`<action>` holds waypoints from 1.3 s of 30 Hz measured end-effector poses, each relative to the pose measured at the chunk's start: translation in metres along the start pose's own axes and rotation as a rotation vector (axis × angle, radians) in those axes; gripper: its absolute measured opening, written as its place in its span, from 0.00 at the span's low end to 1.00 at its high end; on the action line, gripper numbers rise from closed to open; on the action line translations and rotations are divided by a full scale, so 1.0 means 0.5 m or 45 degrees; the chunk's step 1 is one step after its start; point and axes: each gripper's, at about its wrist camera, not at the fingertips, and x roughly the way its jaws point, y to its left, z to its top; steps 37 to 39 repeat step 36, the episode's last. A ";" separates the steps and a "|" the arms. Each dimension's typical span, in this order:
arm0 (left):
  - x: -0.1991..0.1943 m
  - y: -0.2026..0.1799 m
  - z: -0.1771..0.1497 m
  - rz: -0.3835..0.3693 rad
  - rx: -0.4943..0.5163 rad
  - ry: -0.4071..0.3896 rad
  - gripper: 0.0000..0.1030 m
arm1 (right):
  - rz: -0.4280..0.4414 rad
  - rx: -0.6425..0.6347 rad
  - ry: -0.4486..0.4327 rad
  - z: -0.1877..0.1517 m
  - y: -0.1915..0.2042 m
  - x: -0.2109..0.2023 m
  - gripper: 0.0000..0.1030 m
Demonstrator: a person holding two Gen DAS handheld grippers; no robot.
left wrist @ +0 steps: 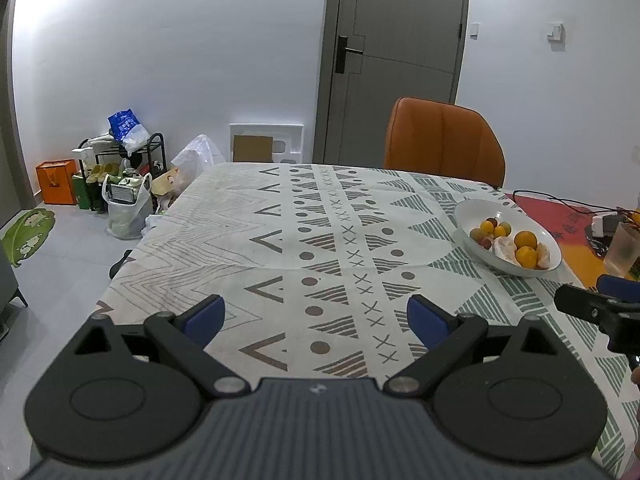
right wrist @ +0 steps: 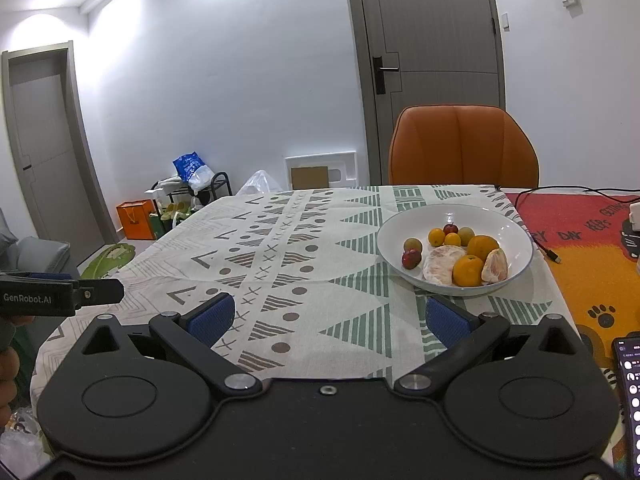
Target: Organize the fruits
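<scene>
Up front in the left wrist view: left hand-held gripper (left wrist: 316, 320), blue pads spread wide, nothing between them, hovering over a counter (left wrist: 224, 240) draped in a patterned cloth. Off to the right, well apart from those pads, a white bowl (left wrist: 472, 210) holding the fruits: oranges (left wrist: 525, 239), peeled citrus segments (left wrist: 504, 249), a few small round pieces too small to name with certainty. At the far right edge, right hand-held gripper (left wrist: 576, 300) seen only as one black finger and a blue tip, the rest cut off by the frame, so its spread unreadable from this side. Beyond the bowl, a frosted cup (left wrist: 624, 250) half cropped, a tangle of black cable partly out of frame. Behind the counter, an orange chair (left wrist: 444, 142), lower half hidden by the counter edge. Next, from the right wrist view: right hand-held gripper (right wrist: 330, 316) likewise wide apart and empty, bowl (right wrist: 512, 224) just ahead and slightly right of its right pad, not touching. Inside, two oranges (right wrist: 482, 247), a peeled citrus half (right wrist: 440, 264), a segment (right wrist: 495, 266), small red and greenish fruits (right wrist: 411, 258). At left, left hand-held gripper (right wrist: 100, 292) shown as a single lettered black finger, its partner out of sight. At the lower right corner, a phone (right wrist: 630, 396) with a lit screen, cropped, text illegible.
</scene>
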 end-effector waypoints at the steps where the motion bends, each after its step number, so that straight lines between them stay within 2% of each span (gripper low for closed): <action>1: 0.000 0.000 0.001 -0.001 0.001 0.001 0.94 | 0.000 0.001 0.000 0.000 0.000 0.000 1.00; 39: 0.007 -0.012 0.006 -0.013 0.042 0.006 0.94 | 0.001 0.010 -0.009 0.002 0.000 -0.003 1.00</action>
